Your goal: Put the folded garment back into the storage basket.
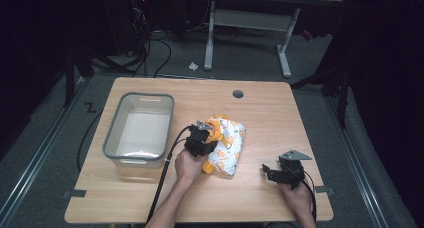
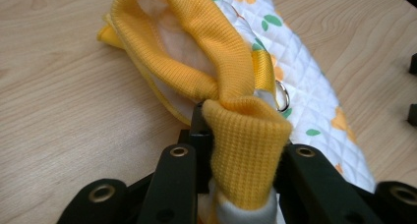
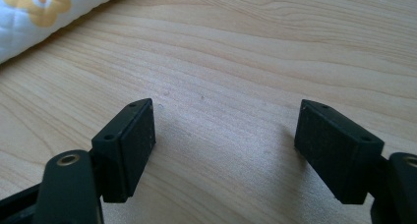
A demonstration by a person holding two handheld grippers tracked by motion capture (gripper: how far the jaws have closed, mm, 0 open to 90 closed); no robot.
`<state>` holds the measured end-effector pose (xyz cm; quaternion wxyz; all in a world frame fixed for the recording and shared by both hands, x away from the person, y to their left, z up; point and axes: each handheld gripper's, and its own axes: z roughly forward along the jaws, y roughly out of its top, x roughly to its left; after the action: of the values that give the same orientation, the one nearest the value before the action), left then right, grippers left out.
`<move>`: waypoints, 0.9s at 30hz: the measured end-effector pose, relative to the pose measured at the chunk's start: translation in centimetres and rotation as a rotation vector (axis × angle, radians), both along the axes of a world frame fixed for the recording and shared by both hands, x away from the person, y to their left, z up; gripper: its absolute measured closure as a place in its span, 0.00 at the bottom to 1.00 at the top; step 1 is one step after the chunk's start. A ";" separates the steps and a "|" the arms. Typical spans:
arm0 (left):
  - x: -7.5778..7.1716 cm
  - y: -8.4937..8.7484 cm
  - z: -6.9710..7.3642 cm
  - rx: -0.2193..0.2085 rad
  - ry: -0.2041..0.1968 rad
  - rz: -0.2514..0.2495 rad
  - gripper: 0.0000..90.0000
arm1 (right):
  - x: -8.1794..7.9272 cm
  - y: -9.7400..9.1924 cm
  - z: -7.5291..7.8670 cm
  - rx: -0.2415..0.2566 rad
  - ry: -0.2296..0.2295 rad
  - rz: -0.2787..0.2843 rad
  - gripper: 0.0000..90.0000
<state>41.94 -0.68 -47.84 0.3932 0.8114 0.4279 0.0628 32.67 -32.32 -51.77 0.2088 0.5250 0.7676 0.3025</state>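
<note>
Yellow ribbed cloth marks the spot: from above, we see the left claw [image 1: 202, 138] clamped on the near-left edge of the quilted garment [image 1: 227, 144], whose length runs away to its right; the grey bin [image 1: 140, 129] waits just left. Along the left claw, our jaws pinch the yellow cuff [image 2: 246, 150]. Along the right claw [image 3: 226, 145], jaws gape wide, garment far up-left.

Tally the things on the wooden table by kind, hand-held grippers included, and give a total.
Quilted floral garment with yellow ribbed trim: 1
Grey-rimmed plastic bin: 1
Hand-held grippers: 2, the left hand-held gripper shut on the garment's yellow trim, the right hand-held gripper open over bare wood
Total: 4
</note>
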 end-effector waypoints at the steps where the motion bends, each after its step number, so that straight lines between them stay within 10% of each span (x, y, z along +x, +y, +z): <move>1: -0.1 0.1 0.2 -0.005 -0.005 0.001 0.83 | 0.0 0.0 0.0 0.000 0.000 0.000 0.26; 27: -2.9 1.9 3.7 -0.083 -0.101 -0.012 0.83 | 0.0 0.0 0.0 0.000 0.000 0.000 0.26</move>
<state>39.01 1.21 -44.10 0.4481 0.7927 0.4047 0.0833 32.67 -32.33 -51.77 0.2087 0.5249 0.7677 0.3026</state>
